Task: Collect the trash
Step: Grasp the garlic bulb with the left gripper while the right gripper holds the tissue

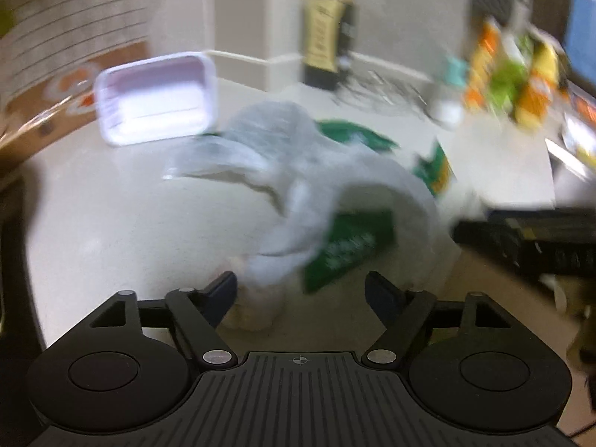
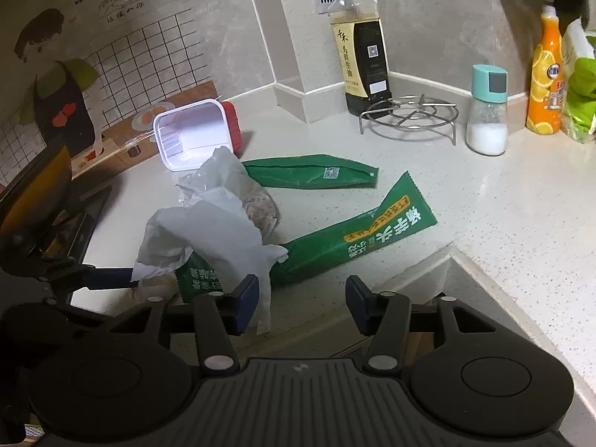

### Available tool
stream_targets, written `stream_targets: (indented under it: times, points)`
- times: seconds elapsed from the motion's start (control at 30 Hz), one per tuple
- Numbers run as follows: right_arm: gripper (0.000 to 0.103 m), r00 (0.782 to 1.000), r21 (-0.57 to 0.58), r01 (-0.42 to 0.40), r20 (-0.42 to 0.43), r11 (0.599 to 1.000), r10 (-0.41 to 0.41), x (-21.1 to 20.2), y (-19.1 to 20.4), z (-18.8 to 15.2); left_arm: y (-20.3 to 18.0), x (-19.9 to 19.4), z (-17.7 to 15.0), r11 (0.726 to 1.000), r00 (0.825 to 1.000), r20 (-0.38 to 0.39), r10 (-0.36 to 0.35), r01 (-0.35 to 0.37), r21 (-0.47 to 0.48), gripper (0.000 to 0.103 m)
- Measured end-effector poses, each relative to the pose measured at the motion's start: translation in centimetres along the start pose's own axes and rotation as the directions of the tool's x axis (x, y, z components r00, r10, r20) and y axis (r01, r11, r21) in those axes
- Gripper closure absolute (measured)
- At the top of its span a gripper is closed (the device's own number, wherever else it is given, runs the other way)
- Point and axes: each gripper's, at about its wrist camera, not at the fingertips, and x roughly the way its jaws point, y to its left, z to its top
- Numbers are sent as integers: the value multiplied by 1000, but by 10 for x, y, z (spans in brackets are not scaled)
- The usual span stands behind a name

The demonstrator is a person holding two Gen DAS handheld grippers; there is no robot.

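Left wrist view, blurred: left tongs spread wide, released, nothing pinched; crumpled white plastic bag just ahead on the table, over green wrappers.
Right wrist view: right tongs partly open, empty; left finger touching the bag's hanging edge; white tray toward the table's back edge

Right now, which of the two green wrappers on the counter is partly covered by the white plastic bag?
The nearer green wrapper, with the yellow band: its lower end lies under the white plastic bag. The far green wrapper lies uncovered by it.
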Motion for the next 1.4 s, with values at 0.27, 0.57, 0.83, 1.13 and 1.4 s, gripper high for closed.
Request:
stream_targets:
  times: [0.27, 0.57, 0.83, 1.13, 1.4]
  points:
    - [35, 998, -67, 56, 14, 996, -55, 1, 10, 2, 29, 17, 1, 996, 999, -33, 9, -12, -90, 22]
    - [16, 994, -121, 98, 61, 988, -91, -7, 34, 9, 35, 30, 1, 996, 999, -42, -32, 28, -79, 42]
    - [20, 1000, -237, -7, -2, 972, 6, 34, 77, 28, 63, -2, -19, 986, 997, -36, -62, 55, -158, 42]
    - [95, 986, -254, -145, -118, 956, 118, 77, 143, 56, 128, -60, -43, 932, 999, 40, 4, 11, -362, 42]
    - [95, 971, -179, -221, -129, 959, 199, 85, 191, 73, 171, -70, -53, 887, 996, 79, -49, 80, -456, 42]
